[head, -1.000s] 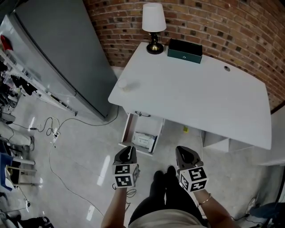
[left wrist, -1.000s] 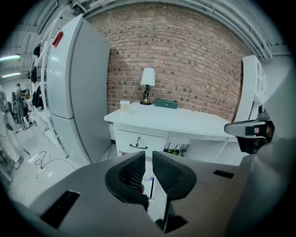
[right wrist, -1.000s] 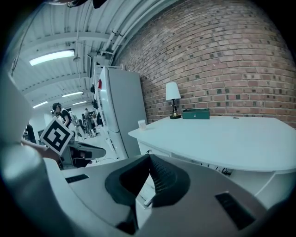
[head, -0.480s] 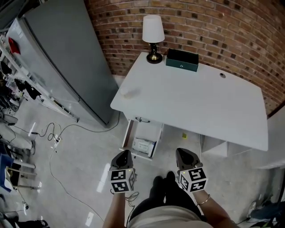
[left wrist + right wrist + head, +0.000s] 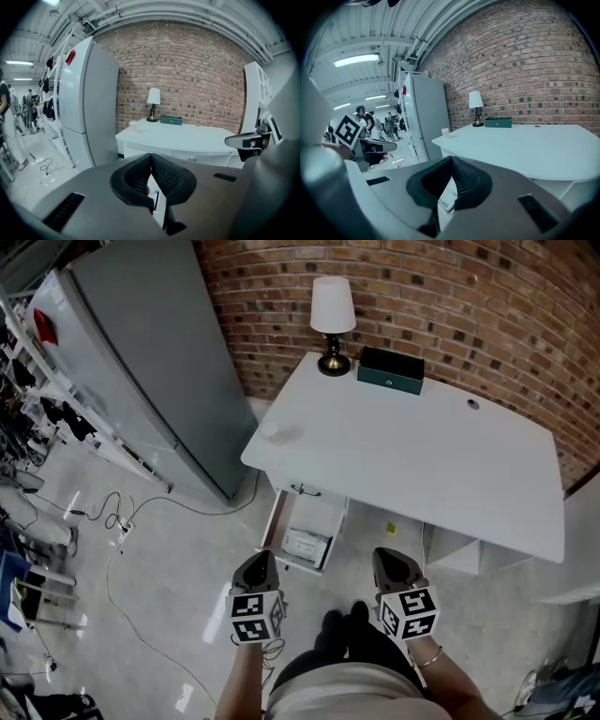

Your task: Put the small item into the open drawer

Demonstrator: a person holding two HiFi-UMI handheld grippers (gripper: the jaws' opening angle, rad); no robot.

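The cup [image 5: 272,430] sits where it was, on the left corner of the desk [image 5: 422,456], upright and untouched, well apart from both tongs. Below it the drawer [image 5: 275,521] stands pulled out, with a white packet [image 5: 307,545] already inside.

Your left gripper [image 5: 260,563] has just been closing and its jaws now meet on nothing. Your right gripper [image 5: 389,559] is also closed and empty. So the pick hasn't started, and you'll likely need to open one pair again before reaching for the cup.

You hold both tongs low in front of your body, side by side, aimed at the desk and tipped slightly down, the left one roughly in line with the drawer.
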